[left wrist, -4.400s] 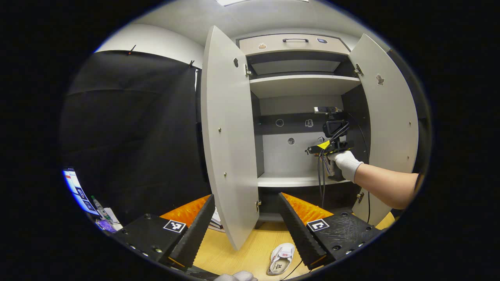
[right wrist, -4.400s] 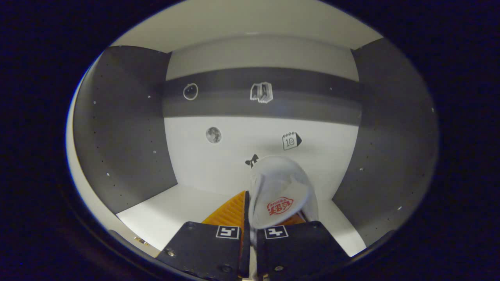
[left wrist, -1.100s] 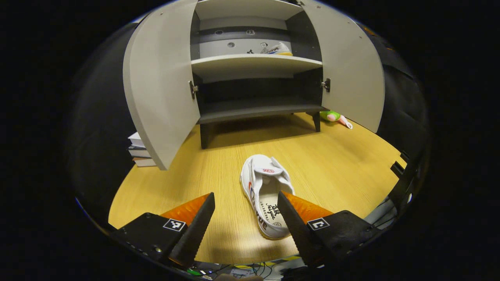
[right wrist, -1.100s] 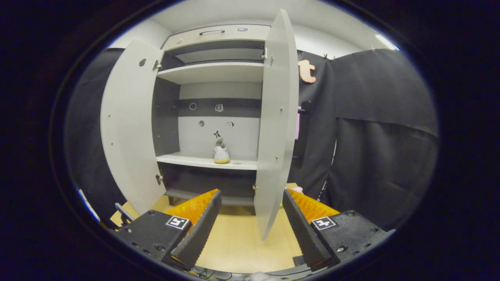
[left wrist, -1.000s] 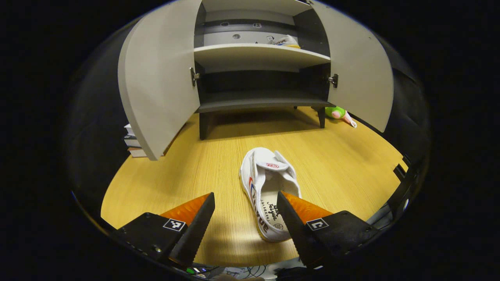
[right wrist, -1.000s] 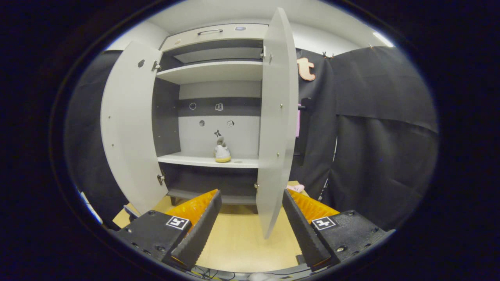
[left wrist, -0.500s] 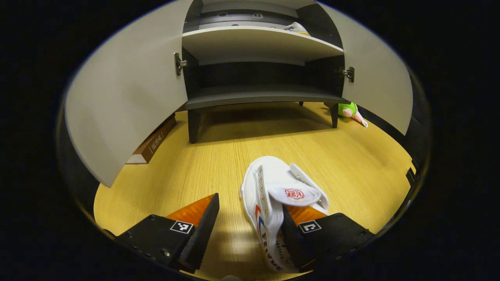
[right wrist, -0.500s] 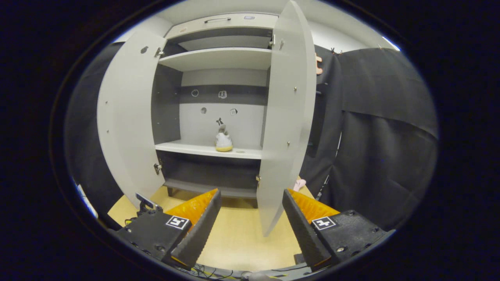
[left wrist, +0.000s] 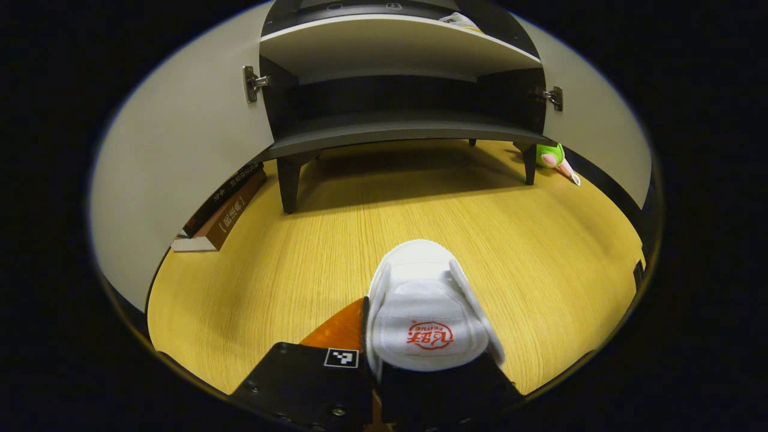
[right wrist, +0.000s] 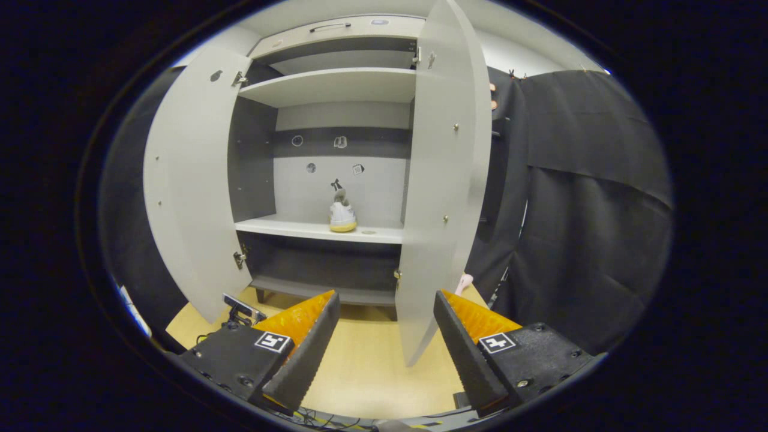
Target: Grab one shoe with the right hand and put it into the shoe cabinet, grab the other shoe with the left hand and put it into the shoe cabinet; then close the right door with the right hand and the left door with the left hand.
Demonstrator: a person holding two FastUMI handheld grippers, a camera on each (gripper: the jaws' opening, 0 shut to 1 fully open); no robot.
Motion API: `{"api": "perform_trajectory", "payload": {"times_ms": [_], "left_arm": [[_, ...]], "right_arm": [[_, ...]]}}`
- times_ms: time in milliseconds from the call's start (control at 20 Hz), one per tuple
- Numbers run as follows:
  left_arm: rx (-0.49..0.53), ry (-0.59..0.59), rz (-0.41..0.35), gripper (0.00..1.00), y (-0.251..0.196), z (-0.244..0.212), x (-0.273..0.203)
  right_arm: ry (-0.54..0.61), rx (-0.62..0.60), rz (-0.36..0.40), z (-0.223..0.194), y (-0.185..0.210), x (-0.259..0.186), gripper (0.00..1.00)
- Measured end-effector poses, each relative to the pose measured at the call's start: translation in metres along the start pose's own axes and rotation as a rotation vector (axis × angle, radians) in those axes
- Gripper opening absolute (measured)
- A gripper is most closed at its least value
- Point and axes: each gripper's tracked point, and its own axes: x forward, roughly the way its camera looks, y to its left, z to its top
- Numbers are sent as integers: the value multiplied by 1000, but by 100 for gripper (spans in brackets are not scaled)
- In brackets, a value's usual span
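A white shoe [left wrist: 426, 312] with a red logo on its tongue lies on the wooden floor [left wrist: 510, 228] in front of the shoe cabinet [left wrist: 396, 129]. My left gripper [left wrist: 375, 309] is shut on the shoe's side wall at the heel end; one finger [left wrist: 339, 327] presses from outside and the other is hidden inside the shoe. The other white shoe [right wrist: 342, 217] stands on the cabinet's white shelf [right wrist: 288, 227], toward the right. Both doors stand open: the left door [right wrist: 192, 180] and the right door [right wrist: 447, 180]. My right gripper [right wrist: 384, 300] hangs open before the right door, holding nothing.
Books [left wrist: 222, 207] lie on the floor under the left door [left wrist: 180, 168]. A green and pink toy [left wrist: 552, 157] lies by the cabinet's right leg, near the right door [left wrist: 600, 132]. A drawer with a handle [right wrist: 330, 27] tops the cabinet. Black cloth [right wrist: 588, 210] hangs on the right.
My left gripper dropped to the floor shoe and shut on it. Before that, my right gripper left the first shoe on the shelf, drew back and opened; it has hardly moved since.
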Motion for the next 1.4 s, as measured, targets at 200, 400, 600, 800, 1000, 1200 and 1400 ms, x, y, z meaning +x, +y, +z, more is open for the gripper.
{"api": "perform_trajectory", "payload": {"times_ms": [200,400,600,800,1000,1200,1400], "left_arm": [[-29,-73,-16,14,-4,45,-33],[-18,-178,10,14,2,110,-78],[-29,-245,48,14,9,168,-112],[-22,-338,109,14,22,236,-137],[-59,-398,121,14,32,301,-142],[-81,-462,151,14,41,361,-137],[-36,-514,199,14,43,410,-113]], "right_arm": [[-37,-34,29,8,10,8,99],[-77,-53,83,17,25,12,99],[-151,-75,138,38,39,14,99],[-169,-8,219,52,51,18,99],[-178,12,239,60,49,22,99],[-170,-3,263,55,53,23,99],[-153,-31,280,49,58,24,99]]}}
